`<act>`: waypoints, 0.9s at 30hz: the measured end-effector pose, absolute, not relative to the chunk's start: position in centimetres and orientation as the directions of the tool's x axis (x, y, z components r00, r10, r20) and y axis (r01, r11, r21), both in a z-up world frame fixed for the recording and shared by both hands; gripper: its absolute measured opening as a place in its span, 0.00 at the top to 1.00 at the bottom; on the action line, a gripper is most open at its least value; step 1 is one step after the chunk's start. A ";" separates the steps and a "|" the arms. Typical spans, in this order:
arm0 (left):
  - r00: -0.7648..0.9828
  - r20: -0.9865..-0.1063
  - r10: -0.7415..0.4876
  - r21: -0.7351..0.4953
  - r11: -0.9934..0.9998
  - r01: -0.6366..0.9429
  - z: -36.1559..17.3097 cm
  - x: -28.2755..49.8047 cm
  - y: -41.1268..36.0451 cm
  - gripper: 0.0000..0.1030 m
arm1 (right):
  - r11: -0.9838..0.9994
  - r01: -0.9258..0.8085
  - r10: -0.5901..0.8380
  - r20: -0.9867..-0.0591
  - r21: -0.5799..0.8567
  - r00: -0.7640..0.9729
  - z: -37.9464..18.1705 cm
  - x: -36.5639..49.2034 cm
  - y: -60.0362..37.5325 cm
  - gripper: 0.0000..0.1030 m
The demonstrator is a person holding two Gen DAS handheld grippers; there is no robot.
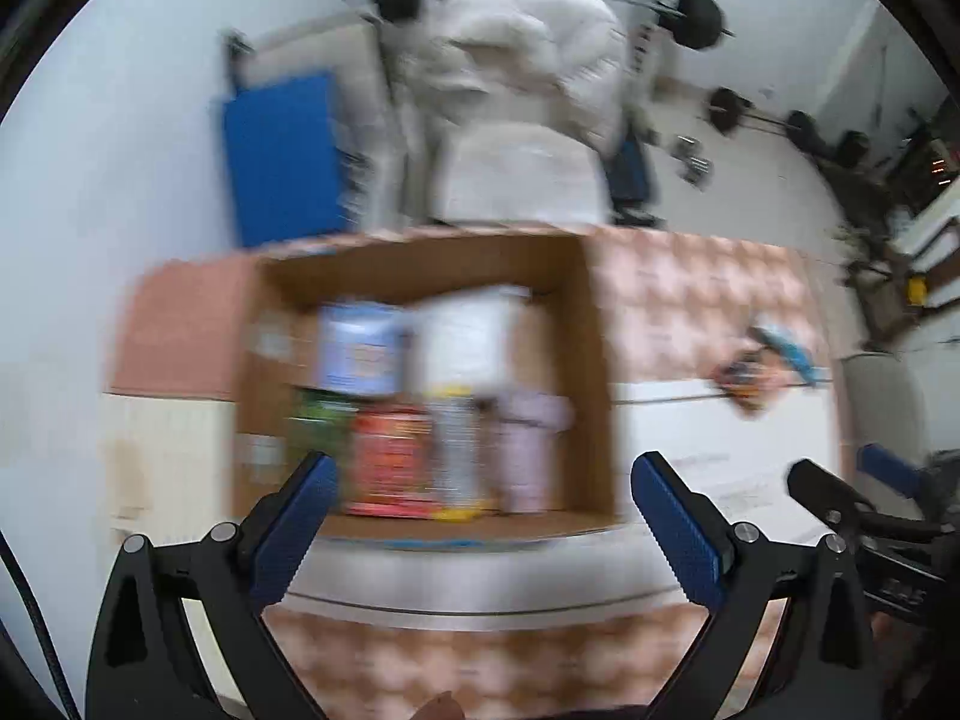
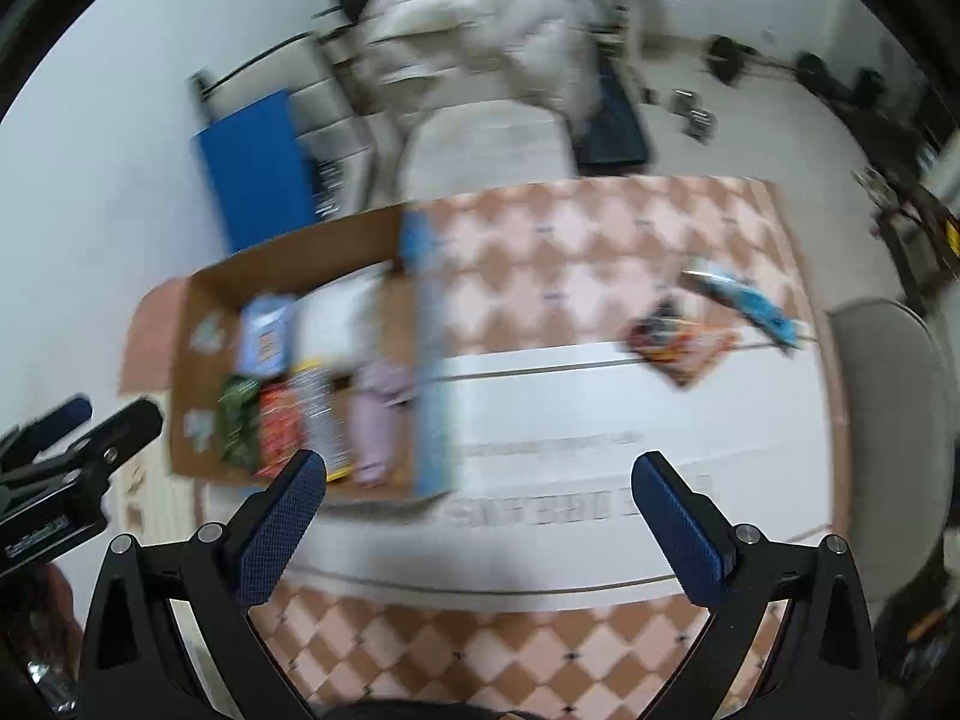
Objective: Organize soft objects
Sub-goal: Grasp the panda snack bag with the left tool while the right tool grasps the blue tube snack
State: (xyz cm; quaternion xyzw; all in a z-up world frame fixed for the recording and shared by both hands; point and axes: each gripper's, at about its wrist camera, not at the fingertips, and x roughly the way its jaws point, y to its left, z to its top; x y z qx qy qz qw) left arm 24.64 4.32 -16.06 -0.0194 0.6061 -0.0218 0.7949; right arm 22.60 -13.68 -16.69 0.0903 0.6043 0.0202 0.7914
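Note:
An open cardboard box (image 1: 591,360) stands on the checked table cloth and holds several soft packets: blue-white, white, green, red and pink ones. In the right wrist view the box (image 2: 198,300) is at the left. Two loose packets lie on the table to the right: an orange-dark one (image 2: 678,339) and a blue one (image 2: 750,300); they also show in the left wrist view, the orange-dark one (image 1: 747,375) and the blue one (image 1: 786,345). My left gripper (image 1: 483,480) is open and empty before the box. My right gripper (image 2: 480,477) is open and empty over the white cloth strip. Both views are blurred.
A white strip (image 2: 600,438) with printed letters crosses the checked cloth (image 2: 570,240). Behind the table stand a blue mat (image 1: 282,156), a cloth-covered bench (image 1: 522,174) and barbell weights (image 1: 699,18). A grey chair (image 2: 888,372) is at the right.

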 end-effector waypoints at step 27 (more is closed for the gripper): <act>-0.249 -0.862 -0.442 -0.355 0.875 -0.329 -42.8 38.3 -20.9 0.49 | 0.999 0.003 0.053 -0.997 0.053 -0.052 -36.8 39.0 -39.7 0.35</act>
